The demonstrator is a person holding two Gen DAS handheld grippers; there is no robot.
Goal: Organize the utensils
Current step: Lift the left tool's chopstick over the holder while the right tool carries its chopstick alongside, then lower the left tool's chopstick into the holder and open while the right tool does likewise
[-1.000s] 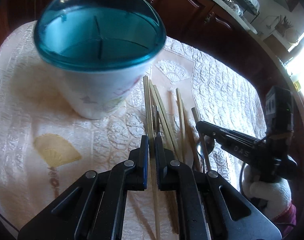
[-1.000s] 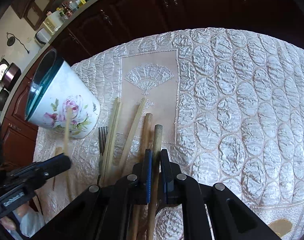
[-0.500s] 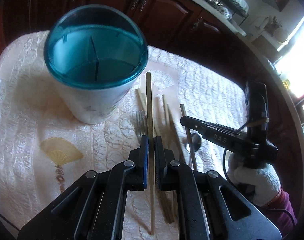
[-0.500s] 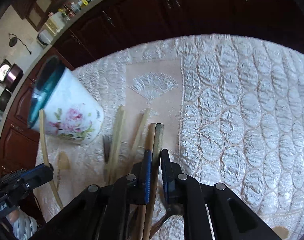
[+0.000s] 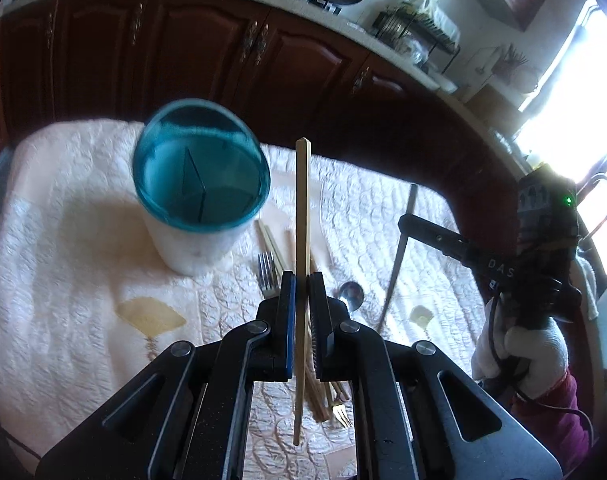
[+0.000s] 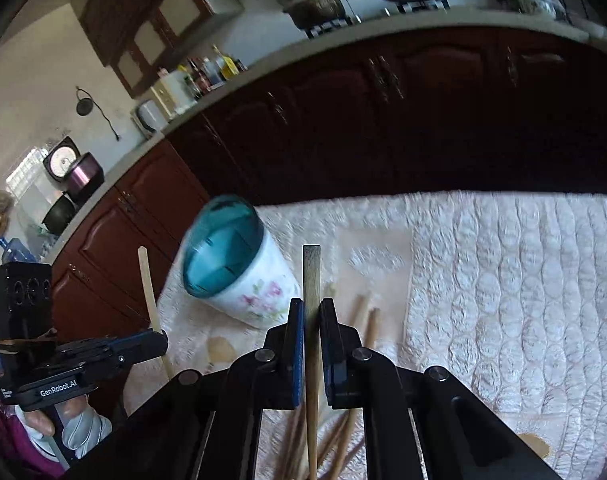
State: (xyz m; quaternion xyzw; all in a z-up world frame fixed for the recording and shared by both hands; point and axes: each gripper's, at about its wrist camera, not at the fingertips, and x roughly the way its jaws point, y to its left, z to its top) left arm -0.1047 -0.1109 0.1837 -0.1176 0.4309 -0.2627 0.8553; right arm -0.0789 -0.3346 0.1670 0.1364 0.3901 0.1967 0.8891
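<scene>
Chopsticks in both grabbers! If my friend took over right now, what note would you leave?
Left gripper: shut on a pale chopstick, lifted off the cloth.
Right gripper: shut on a darker chopstick, also lifted.
Holder: blue-rimmed flowered cup with dividers, standing on the tablecloth; nothing can be seen in it.
On the cloth beside it: a fork, a spoon and more chopsticks.
Done: two chopsticks picked up.
Left: drop both into the holder, then collect the rest.
</scene>
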